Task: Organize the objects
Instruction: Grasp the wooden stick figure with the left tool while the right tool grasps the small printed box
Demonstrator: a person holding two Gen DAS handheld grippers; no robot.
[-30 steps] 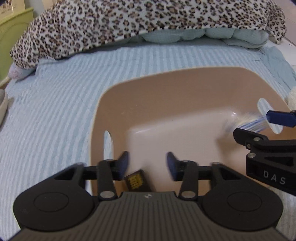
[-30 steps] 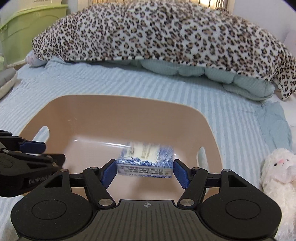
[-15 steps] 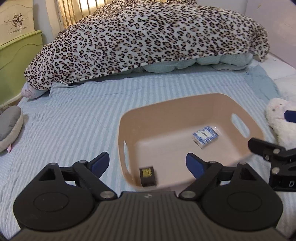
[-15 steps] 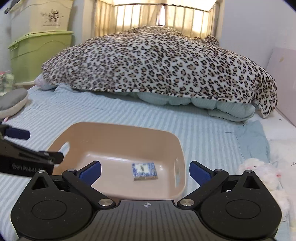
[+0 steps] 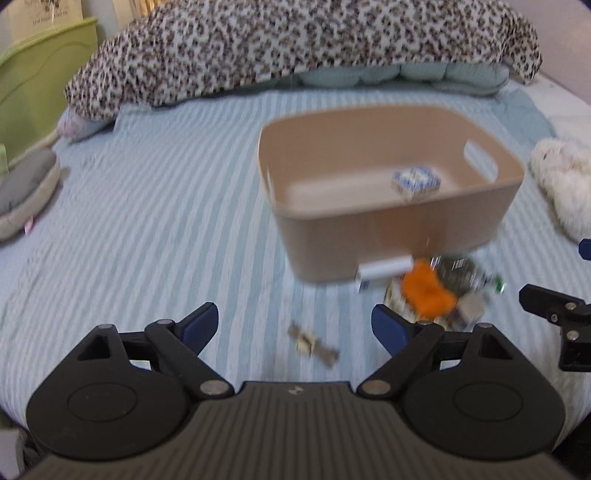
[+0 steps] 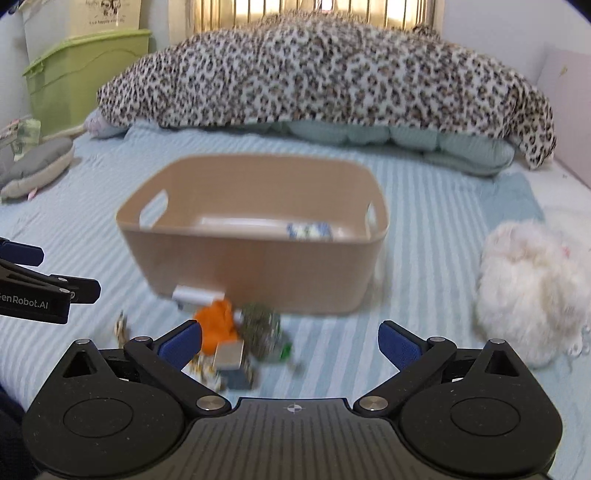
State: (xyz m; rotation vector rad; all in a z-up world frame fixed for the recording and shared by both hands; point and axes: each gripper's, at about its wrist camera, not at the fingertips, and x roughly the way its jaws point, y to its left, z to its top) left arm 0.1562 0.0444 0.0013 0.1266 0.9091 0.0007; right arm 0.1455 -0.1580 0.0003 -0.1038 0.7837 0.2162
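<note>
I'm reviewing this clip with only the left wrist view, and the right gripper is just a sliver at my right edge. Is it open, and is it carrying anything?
Observer: In the right wrist view the right gripper has its jaws spread wide, with nothing between them.
Operator: What lies in front of it?
Observer: Bare striped sheet shows between the jaws. The pile with the orange piece sits by its left finger, in front of the tan bin.
Operator: My view cuts off above the leopard blanket. What is behind it?
Observer: Above the leopard blanket there is a row of vertical bars, brightly backlit.
</note>
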